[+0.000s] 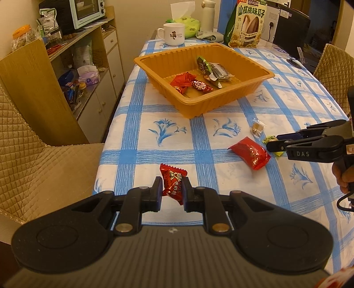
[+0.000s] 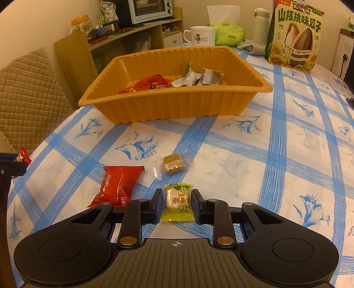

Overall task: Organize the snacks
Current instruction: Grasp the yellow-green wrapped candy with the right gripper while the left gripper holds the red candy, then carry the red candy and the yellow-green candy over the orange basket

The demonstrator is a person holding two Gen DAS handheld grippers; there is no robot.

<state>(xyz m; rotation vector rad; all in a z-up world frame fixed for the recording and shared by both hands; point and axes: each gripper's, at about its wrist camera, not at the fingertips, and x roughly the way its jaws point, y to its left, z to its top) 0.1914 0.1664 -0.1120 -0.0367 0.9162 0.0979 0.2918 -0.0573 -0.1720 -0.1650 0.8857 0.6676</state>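
Observation:
My left gripper is shut on a small red candy packet and holds it just above the near left part of the table. An orange tray stands further back with several wrapped snacks inside. My right gripper sits low on the checked tablecloth, its pads against the sides of a yellow-green wrapped candy. A larger red snack packet lies just left of it. A brown candy in clear wrap lies just beyond. The left wrist view shows the right gripper from the side.
A white mug, a tissue pack, a flask and a big sunflower seed bag stand behind the tray. A padded chair and a cluttered cabinet border the table's left edge.

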